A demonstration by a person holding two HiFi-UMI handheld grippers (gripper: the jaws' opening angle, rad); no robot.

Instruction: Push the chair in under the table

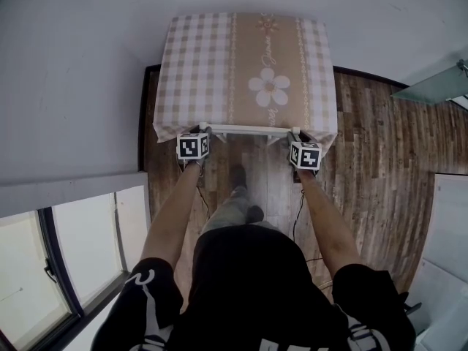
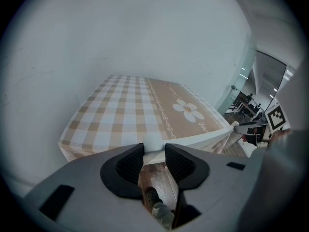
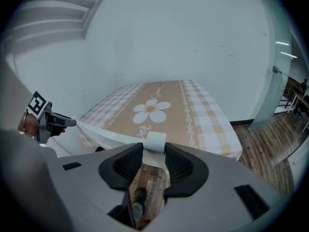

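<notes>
Table: we see the table [image 1: 165, 93] set against the white wall [image 1: 73, 64], its top wholly covered.
Tablecloth: the tablecloth [image 1: 197, 57] lies flat on it, checked beige and white at both sides, with a tan middle band bearing a white flower [image 1: 269, 88]; its edges hang over the rim.
Floor: the floor [image 1: 365, 145] is dark wood planks, running around the table.
On the floor: a white chair [image 1: 245, 130] stands at the table's near edge, and we make out only its top rail; a person's shoes [image 1: 237, 175] stand just behind it, and what seem to be thin dark cables [image 1: 295, 221] trail nearby.
</notes>
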